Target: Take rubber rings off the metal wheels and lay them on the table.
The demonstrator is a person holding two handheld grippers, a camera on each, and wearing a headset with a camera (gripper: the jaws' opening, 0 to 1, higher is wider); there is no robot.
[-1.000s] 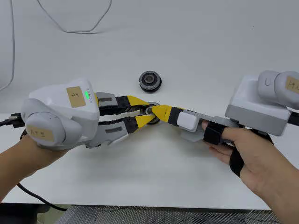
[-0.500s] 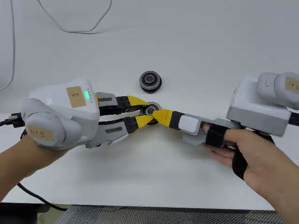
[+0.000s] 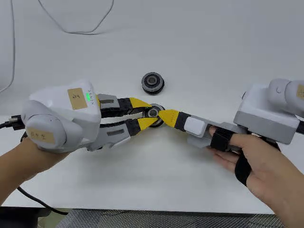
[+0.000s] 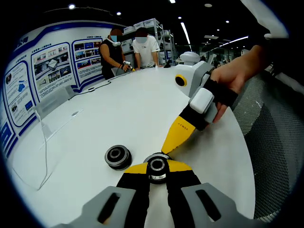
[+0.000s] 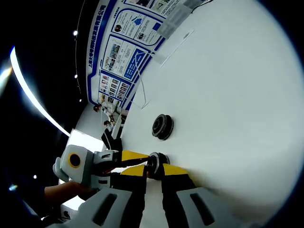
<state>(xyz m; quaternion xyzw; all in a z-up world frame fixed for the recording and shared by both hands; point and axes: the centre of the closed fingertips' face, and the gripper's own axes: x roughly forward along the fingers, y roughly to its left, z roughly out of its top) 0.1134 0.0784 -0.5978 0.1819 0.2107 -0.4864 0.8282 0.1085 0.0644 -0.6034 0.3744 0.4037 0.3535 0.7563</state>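
Wheel (image 3: 153, 112) clamped in left gripper (image 3: 149, 114) jaws, right gripper (image 3: 163, 115) jaws pinching rim; second wheel (image 3: 152, 82) apart.

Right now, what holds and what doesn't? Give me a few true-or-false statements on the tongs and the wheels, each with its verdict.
1. The left tongs clamp a wheel. True.
2. The right tongs hang well clear of that wheel. False: their tips meet its rim.
3. The second wheel lies nearer the person than the tongs. False: it lies beyond them.
4. The second wheel touches neither pair of tongs. True.
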